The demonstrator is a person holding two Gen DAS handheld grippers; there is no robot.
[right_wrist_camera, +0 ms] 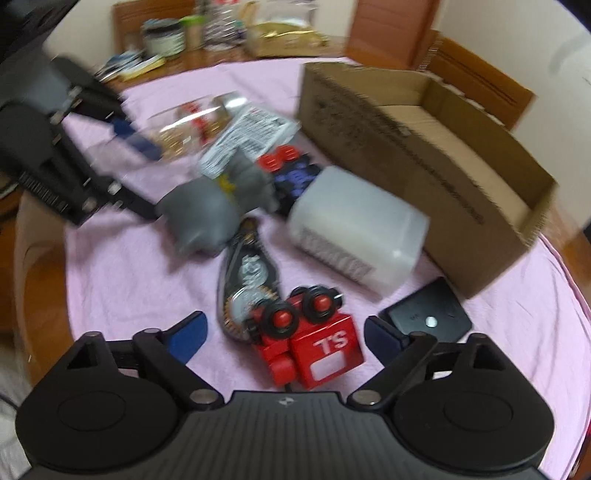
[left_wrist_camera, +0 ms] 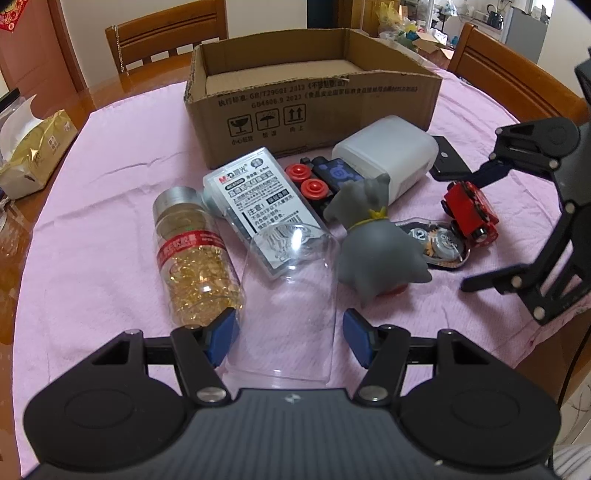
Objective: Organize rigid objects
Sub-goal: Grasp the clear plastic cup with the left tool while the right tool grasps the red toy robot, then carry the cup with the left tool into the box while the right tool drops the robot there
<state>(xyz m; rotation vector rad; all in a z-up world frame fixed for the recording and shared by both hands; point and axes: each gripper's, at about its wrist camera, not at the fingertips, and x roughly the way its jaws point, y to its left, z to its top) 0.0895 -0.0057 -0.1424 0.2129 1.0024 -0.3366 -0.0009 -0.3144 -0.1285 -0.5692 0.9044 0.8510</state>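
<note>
A clear plastic cup point(left_wrist_camera: 291, 306) lies on its side on the pink cloth, between the open pads of my left gripper point(left_wrist_camera: 291, 336). Beside it lie a capsule bottle point(left_wrist_camera: 195, 254), a grey refill box point(left_wrist_camera: 262, 210), a grey toy figure point(left_wrist_camera: 373, 240), a blue toy train point(left_wrist_camera: 325, 177), a white container point(left_wrist_camera: 388, 155) and a tape dispenser point(left_wrist_camera: 436, 240). My right gripper point(right_wrist_camera: 286, 332) is open around a red toy train point(right_wrist_camera: 314, 339), which lies on the cloth; the pads stand apart from it. The open cardboard box point(left_wrist_camera: 314, 107) stands behind the pile.
A black flat device point(right_wrist_camera: 428, 317) lies by the box's corner. Wooden chairs point(left_wrist_camera: 166, 33) stand behind the table. A gold tissue pack point(left_wrist_camera: 37, 151) lies at the left table edge. The right wrist view is blurred.
</note>
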